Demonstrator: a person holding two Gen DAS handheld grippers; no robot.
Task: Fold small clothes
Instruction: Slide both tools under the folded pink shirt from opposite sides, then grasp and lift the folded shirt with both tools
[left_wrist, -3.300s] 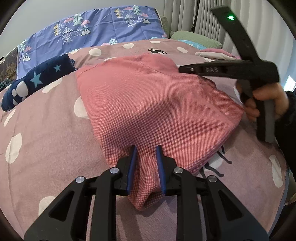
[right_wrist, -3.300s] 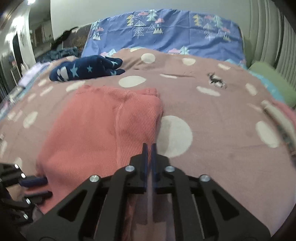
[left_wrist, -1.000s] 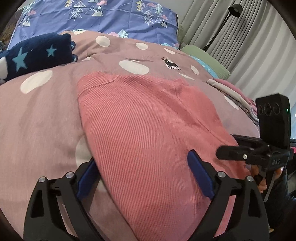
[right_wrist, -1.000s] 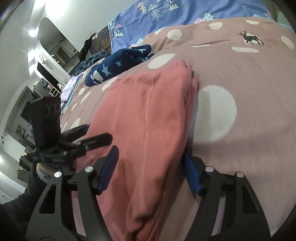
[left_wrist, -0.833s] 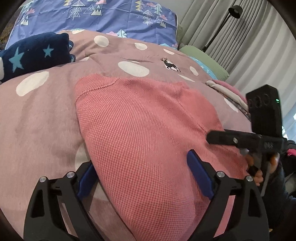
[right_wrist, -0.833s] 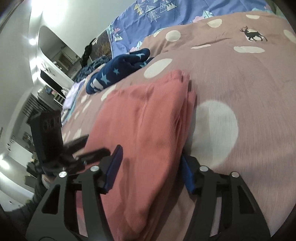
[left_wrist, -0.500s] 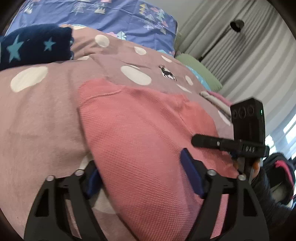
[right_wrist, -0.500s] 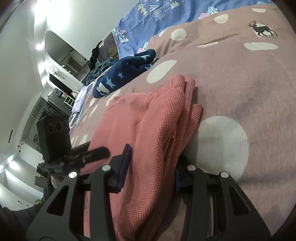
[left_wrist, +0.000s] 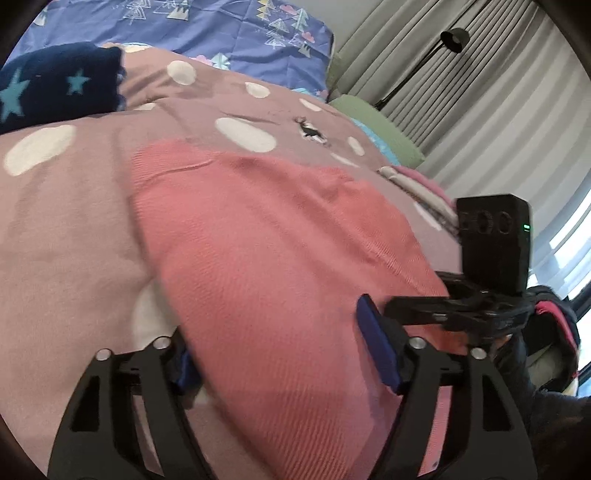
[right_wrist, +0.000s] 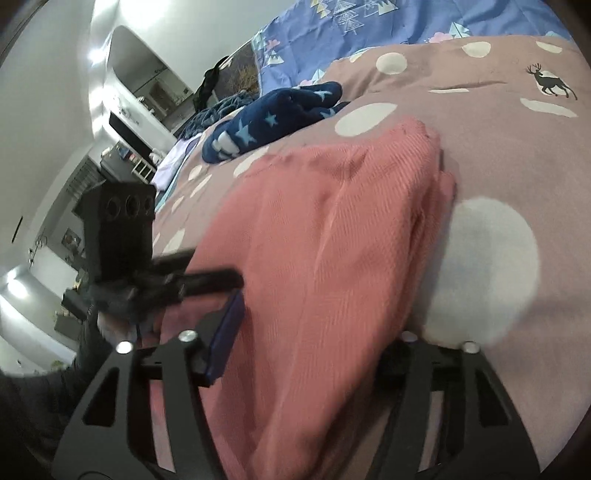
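Observation:
A folded pink ribbed garment lies on the mauve spotted bedspread; it also shows in the right wrist view. My left gripper is open wide, its jaws straddling the garment's near edge, the left pad partly under the cloth. My right gripper is open wide too, straddling the garment's other near edge, its right finger hidden behind the folds. Each gripper shows in the other's view, the right one at the garment's right side, the left one at its left side.
A navy star-patterned garment lies at the far left of the bed. A blue tree-print pillow is at the head. Folded pink and grey clothes and a green cushion lie at the right, by the curtains and a floor lamp.
Both grippers opened from shut, moved to the garment's near edge and now straddle it. In the last second they pushed further in, bunching and lifting the cloth between their jaws.

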